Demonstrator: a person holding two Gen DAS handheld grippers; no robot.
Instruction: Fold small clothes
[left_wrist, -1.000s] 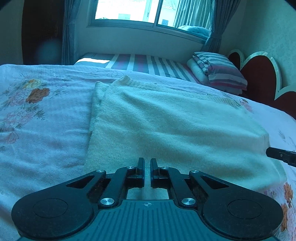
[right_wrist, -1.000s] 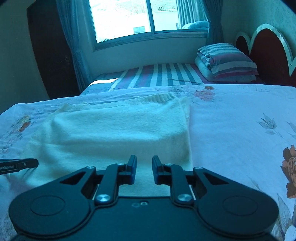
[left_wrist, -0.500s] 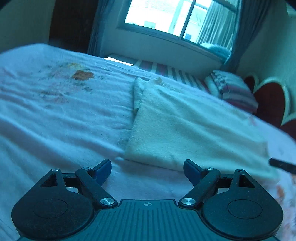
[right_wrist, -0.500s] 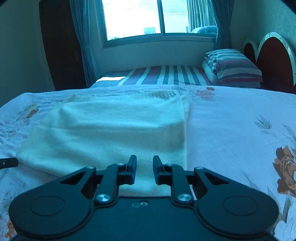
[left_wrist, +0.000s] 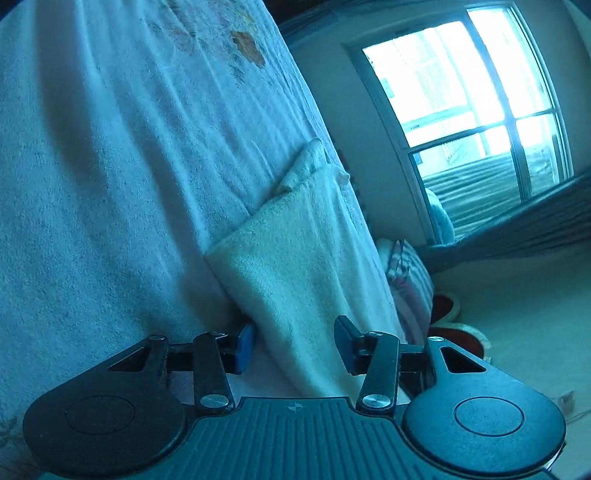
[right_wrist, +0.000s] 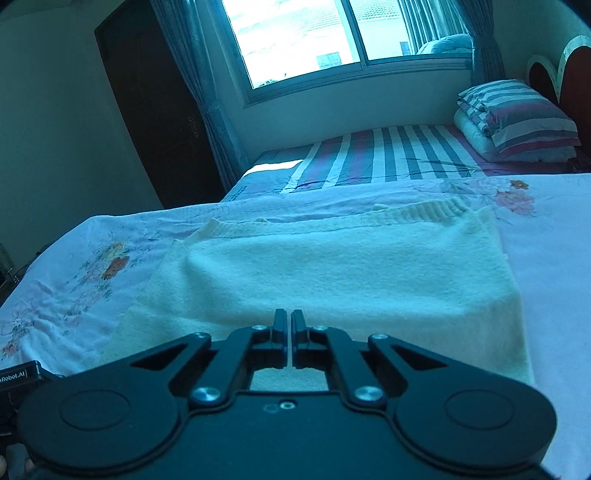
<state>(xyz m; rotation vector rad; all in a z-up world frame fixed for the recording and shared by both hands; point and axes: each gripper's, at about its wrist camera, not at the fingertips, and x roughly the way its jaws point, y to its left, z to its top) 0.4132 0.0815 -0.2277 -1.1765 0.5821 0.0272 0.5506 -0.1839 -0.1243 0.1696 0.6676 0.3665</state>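
A cream knitted sweater (right_wrist: 332, 273) lies folded into a rectangle on the floral bedspread (right_wrist: 546, 258), its ribbed hem at the far side. My right gripper (right_wrist: 288, 325) is shut just over the sweater's near edge; whether cloth is pinched cannot be told. In the left wrist view everything is tilted steeply. There the sweater (left_wrist: 295, 266) runs down between the fingers of my left gripper (left_wrist: 295, 345), whose jaws are closing around its folded side edge. The blue pad (left_wrist: 245, 343) sits at the cloth's edge, and the other pad stands off it.
A second bed with a striped sheet (right_wrist: 388, 155) stands beyond, with a folded striped quilt (right_wrist: 517, 118) by the red headboard (right_wrist: 569, 74). A window (right_wrist: 295, 37) and a dark wardrobe (right_wrist: 155, 110) are behind. A black labelled block of the other tool (right_wrist: 18, 374) shows at lower left.
My left gripper went from shut to wide open, then narrowed, and has rolled hard and dropped to the sweater's side edge. My right gripper's jaws have closed and it has shifted across the sweater.
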